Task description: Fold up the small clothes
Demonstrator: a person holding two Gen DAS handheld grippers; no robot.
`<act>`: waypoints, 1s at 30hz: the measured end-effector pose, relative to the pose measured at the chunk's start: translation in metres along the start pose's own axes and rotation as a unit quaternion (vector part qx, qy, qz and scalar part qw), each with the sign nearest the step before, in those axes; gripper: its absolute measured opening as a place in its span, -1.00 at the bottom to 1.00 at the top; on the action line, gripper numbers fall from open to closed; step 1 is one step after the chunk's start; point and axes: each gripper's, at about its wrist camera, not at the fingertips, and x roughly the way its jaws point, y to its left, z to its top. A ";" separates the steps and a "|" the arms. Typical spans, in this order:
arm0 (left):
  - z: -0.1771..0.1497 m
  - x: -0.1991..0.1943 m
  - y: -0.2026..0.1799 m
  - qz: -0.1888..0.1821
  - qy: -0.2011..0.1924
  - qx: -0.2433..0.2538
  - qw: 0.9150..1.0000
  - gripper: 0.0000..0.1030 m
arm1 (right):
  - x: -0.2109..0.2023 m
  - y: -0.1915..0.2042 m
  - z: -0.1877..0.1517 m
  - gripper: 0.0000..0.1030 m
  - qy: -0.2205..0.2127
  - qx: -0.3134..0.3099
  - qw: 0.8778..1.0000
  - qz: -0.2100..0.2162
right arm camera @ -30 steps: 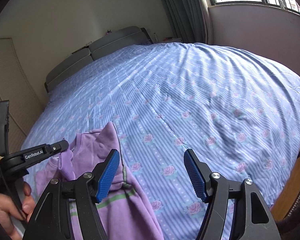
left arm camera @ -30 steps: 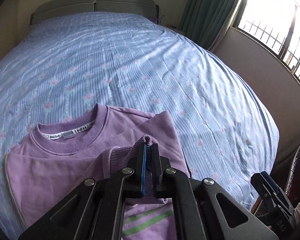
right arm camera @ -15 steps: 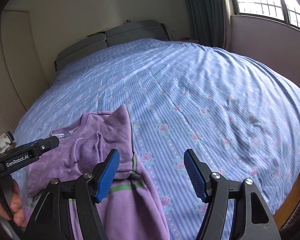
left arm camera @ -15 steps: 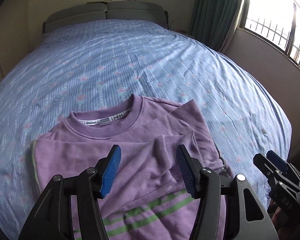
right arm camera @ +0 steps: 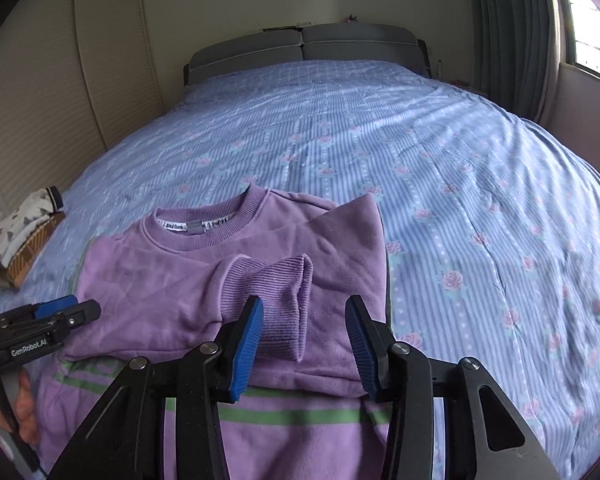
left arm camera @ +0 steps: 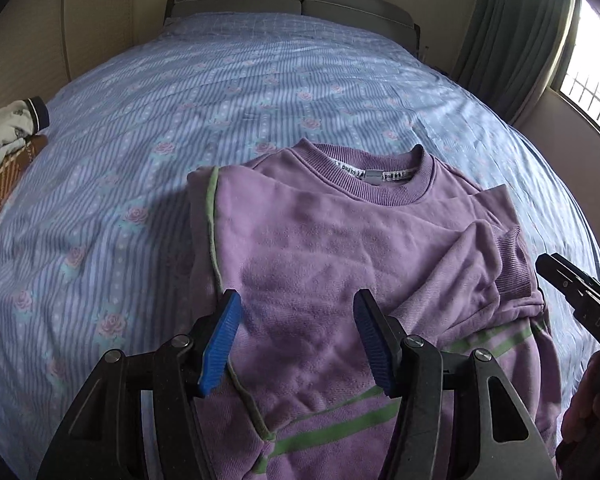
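Bedspread (right arm camera: 440, 168) (blue, rose-striped) under purple sweatshirt (left arm camera: 340, 248); left claw (left arm camera: 296, 344) wide, right claw (right arm camera: 306, 344) closing, both empty.

One purple sweatshirt (left arm camera: 340, 264) was counted, one bed (left arm camera: 260, 80), two grippers (left arm camera: 296, 344) (right arm camera: 304, 344), and one clothes pile (left arm camera: 4, 152).

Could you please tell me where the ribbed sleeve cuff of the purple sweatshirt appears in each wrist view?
Left wrist view: the cuff lies at right of centre, folded across the sweatshirt.
Right wrist view: the cuff lies at lower centre, just beyond the blue pads.
Shared landmark: the neck label.
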 end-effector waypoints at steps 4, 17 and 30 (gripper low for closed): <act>-0.003 0.002 0.001 -0.003 -0.003 0.005 1.000 0.12 | 0.014 0.003 -0.002 -0.15 0.020 -0.005 1.000 0.009; -0.011 0.010 0.011 0.007 -0.006 0.006 1.000 0.11 | 0.024 -0.004 -0.018 -0.91 0.042 0.013 0.999 0.021; -0.020 -0.016 0.013 0.007 -0.018 0.006 1.000 0.19 | 0.005 0.005 -0.020 -0.26 0.030 -0.007 1.000 -0.001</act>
